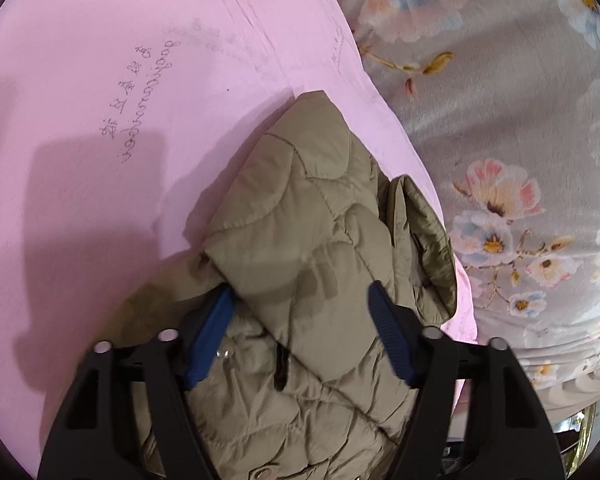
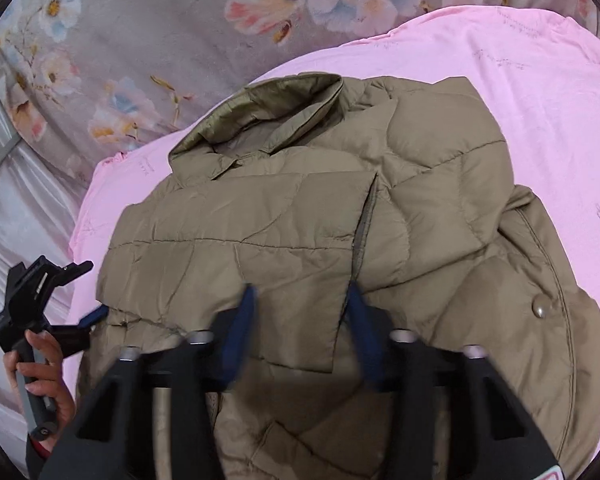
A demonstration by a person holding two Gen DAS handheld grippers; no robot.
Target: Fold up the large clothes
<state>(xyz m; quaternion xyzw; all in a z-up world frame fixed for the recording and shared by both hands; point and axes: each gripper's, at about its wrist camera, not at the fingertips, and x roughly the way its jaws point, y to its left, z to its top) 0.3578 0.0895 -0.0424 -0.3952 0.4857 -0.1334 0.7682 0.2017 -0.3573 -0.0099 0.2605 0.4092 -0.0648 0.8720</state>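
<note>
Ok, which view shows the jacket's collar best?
The right wrist view: the collar lies whole at the far end of the olive quilted jacket on the pink sheet. The left wrist view shows only a bunched fold, the collar not clearly identifiable.

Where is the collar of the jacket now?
In the right wrist view, the collar lies at the jacket's far end, on the pink sheet, near the flowered blanket.

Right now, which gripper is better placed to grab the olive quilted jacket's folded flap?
Probably right. The right gripper straddles the flap's edge on the olive quilted jacket, apparently gripping it. The left gripper stands wide at a bulky side fold.
</note>
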